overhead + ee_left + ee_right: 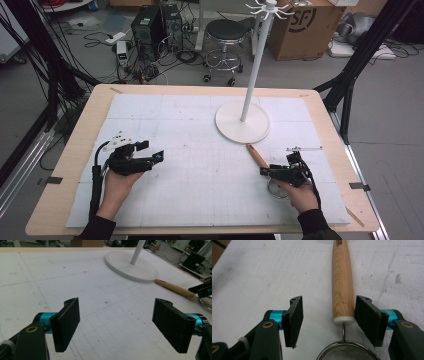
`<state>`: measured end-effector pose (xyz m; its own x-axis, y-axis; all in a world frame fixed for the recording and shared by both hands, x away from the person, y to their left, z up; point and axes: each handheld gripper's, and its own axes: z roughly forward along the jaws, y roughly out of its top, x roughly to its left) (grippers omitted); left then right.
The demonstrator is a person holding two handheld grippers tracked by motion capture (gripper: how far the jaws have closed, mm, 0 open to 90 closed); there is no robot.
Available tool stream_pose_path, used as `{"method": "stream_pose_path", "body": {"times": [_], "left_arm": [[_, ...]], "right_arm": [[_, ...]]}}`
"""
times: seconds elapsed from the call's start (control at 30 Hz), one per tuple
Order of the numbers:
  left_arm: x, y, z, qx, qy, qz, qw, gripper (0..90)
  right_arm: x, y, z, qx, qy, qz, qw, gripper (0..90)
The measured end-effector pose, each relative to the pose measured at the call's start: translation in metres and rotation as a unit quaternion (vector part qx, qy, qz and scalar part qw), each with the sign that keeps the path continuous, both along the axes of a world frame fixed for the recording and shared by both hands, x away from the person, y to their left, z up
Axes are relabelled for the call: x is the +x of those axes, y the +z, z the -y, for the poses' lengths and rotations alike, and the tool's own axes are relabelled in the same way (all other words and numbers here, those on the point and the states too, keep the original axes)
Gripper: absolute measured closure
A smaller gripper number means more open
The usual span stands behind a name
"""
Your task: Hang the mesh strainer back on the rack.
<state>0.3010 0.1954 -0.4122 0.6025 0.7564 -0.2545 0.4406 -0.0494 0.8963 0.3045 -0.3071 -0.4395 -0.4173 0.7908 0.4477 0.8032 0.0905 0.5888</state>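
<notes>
A strainer with a wooden handle (257, 156) (342, 277) and a metal mesh bowl (276, 189) (348, 352) lies on the white mat at the right. My right gripper (265, 171) (328, 317) straddles the handle's lower end. Its right pad sits against the wood, while its left pad stands well apart, so it is open. My left gripper (151, 151) (120, 325) rests at the left of the mat, open wide with nothing between its jaws. In the left gripper view the handle (175, 288) lies off to the right.
A white hook stand rises from a round base (242, 122) (131, 266) just beyond the handle's far tip. The gridded white mat (190, 130) covers most of the wooden table (75, 150). A stool, computers, cables and a cardboard box stand on the floor behind.
</notes>
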Motion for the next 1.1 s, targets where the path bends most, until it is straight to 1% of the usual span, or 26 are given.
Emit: {"method": "stream_pose_path", "body": {"times": [0.27,0.4,0.67,0.8,0.9,0.97,1.07,1.1], "left_arm": [[0.000,0.000,-0.001,-0.001,0.002,0.000,1.0000,22.8],[0.000,0.000,0.000,-0.001,0.002,0.000,1.0000,22.8],[0.000,0.000,0.001,0.001,0.001,-0.001,1.0000,22.8],[0.000,0.000,0.001,0.000,0.001,0.000,1.0000,22.8],[0.000,0.000,0.000,-0.001,0.001,-0.001,1.0000,22.8],[0.000,0.000,0.000,-0.001,0.001,0.000,1.0000,22.8],[0.000,0.000,0.000,-0.002,0.001,0.001,1.0000,22.8],[0.000,0.000,0.000,-0.002,0.001,0.001,1.0000,22.8]], "right_arm": [[0.000,-0.003,-0.008,-0.025,0.013,0.004,0.9996,41.3],[0.000,-0.002,-0.009,-0.030,0.018,0.005,0.9994,44.1],[-0.001,-0.001,-0.012,-0.064,0.027,0.017,0.9974,49.9],[-0.002,0.001,-0.018,-0.095,0.033,0.021,0.9947,51.7],[-0.002,0.004,-0.024,-0.129,0.037,0.025,0.9906,56.5],[-0.001,0.004,-0.027,-0.145,0.038,0.026,0.9883,57.5],[-0.001,0.005,-0.030,-0.162,0.042,0.026,0.9856,58.5],[0.000,0.006,-0.030,-0.164,0.043,0.024,0.9853,58.6]]}}
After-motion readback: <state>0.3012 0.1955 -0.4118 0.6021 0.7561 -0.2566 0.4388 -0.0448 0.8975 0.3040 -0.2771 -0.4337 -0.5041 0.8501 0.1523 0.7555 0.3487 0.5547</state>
